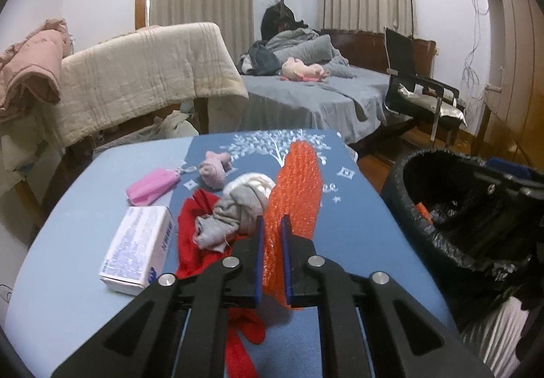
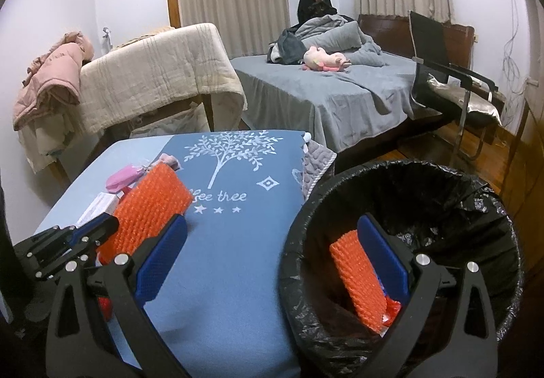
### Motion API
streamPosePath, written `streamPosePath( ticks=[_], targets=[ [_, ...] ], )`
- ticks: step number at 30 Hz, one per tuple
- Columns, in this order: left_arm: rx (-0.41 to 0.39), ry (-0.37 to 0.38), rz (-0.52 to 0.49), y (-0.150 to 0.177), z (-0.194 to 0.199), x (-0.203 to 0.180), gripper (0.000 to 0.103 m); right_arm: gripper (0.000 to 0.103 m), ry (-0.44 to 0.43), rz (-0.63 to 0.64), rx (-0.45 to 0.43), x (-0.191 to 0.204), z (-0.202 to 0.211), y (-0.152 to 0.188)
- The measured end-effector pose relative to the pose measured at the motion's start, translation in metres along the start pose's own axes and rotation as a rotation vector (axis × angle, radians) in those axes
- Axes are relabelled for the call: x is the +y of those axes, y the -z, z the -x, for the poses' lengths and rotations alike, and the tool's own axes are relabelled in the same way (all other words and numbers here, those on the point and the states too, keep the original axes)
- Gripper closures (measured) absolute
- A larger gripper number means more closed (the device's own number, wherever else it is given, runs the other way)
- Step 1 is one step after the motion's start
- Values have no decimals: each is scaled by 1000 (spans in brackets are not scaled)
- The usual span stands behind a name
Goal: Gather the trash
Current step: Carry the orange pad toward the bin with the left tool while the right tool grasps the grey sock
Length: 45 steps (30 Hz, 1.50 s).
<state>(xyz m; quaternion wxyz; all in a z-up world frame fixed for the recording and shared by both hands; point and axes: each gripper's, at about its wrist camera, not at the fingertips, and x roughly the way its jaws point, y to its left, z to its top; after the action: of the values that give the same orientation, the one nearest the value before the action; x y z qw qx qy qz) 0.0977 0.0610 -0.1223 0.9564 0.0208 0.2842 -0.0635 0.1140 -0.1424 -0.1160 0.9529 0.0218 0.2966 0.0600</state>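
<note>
The left gripper [image 1: 272, 235] is pinching an orange bubble wrap [image 1: 295, 194] that lies on the near part of the table [image 1: 357, 235], not yet carried to the bin [image 2: 340, 184] at the right; the right gripper [image 2: 268, 262] hangs spread and empty over the bin's rim. One orange piece [image 2: 357, 279] already lies inside, so collecting looks under way, with a box [image 1: 139, 245] and a pink mask [image 1: 149, 187] farther left still out. The bin's bottom is dark, and I cannot tell whether the socks [image 1: 234, 208] and red cloth [image 1: 193, 235] are trash.
</note>
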Motion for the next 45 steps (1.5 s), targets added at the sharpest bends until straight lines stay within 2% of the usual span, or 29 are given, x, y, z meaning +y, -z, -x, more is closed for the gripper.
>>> streamPosePath(
  ticks=[9,23,28,37,41,45],
  targets=[
    [-63,-90,22,-12,27,25,94,6,-41,2,-23,19,-1,-10],
    [-116,-256,80,-17,45,91,94,8,-148,70,9,92,-43,-17],
    [-98,-298,104,-12,38,113,94,20,-175,108,63,119,-72,-12],
    [-78,-309,126,-6,22,128,94,42,-202,146,152,144,-114,-1],
    [-67,-306,137,-4,17,131,94,65,-248,156,184,151,-123,0],
    [-64,-305,141,-4,15,132,94,78,-278,188,177,157,-117,-1]
  ],
)
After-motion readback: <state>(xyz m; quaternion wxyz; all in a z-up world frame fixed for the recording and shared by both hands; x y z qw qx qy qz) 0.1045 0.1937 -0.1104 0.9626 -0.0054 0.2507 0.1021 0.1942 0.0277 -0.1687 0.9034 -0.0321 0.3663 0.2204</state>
